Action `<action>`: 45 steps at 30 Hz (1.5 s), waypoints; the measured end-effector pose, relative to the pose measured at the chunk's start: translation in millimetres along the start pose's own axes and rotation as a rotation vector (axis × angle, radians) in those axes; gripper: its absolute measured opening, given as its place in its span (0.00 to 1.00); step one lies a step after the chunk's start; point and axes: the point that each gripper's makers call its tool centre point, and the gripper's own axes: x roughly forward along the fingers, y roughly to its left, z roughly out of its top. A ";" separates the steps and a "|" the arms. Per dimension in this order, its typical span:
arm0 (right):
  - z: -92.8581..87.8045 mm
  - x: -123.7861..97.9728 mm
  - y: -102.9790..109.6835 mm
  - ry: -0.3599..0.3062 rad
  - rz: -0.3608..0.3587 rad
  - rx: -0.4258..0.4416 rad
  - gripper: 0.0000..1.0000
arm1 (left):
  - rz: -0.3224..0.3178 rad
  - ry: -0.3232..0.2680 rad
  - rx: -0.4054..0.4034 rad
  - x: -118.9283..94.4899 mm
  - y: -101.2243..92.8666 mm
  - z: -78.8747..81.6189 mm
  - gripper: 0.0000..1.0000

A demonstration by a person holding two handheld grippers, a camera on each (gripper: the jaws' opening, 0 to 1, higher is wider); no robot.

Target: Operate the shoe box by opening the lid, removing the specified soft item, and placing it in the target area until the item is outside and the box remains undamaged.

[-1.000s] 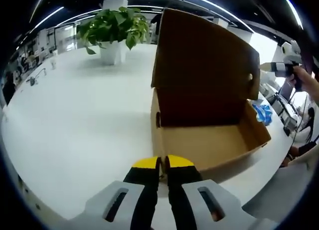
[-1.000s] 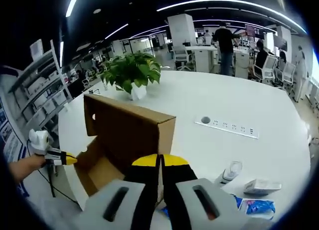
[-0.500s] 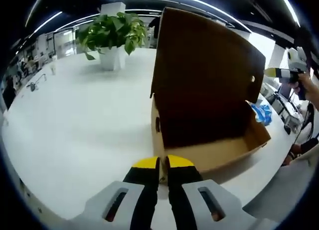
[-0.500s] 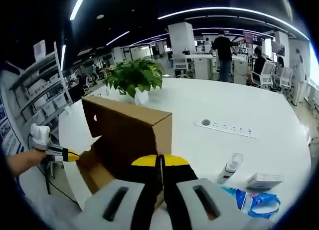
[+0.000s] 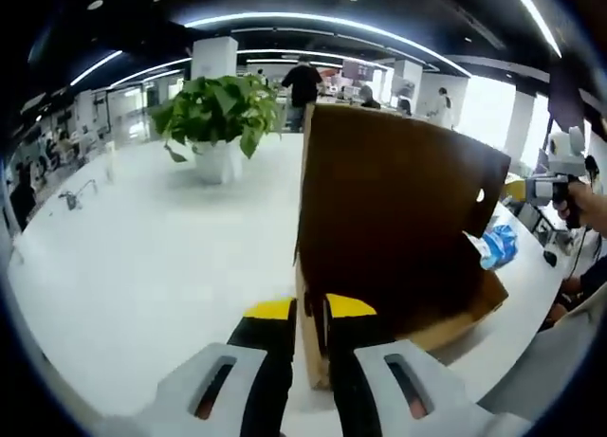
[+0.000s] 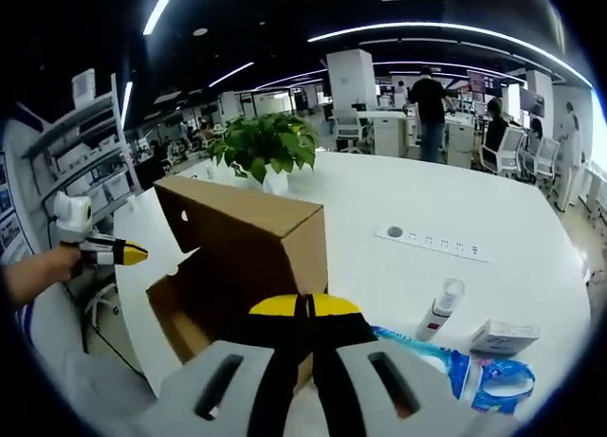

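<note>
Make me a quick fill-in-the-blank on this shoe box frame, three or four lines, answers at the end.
1. The shoe box lid stands ____.
2. The potted plant sits in a ____ pot.
3. In the right gripper view, the blue bag lies on the table beside a small white ____.
4. Both claws, left and right, have ____ tips.

Answers: open; white; bottle; yellow

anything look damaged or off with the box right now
No damage shows. The shoe box sits on the white table with its lid standing open and uncreased. The blue soft pack lies outside, beside the box. The box floor is too dark to read.
</note>
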 end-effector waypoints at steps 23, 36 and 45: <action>-27.4 -13.4 16.7 0.009 0.027 -0.031 0.04 | -0.037 -0.059 0.139 0.0 -4.1 46.8 0.15; -45.6 -19.0 28.7 0.024 0.055 -0.112 0.07 | -0.072 -0.029 0.160 -8.8 -14.2 27.2 0.14; -57.1 -21.0 35.8 0.031 0.086 -0.180 0.12 | -0.093 -0.002 0.166 -15.8 -19.7 9.2 0.15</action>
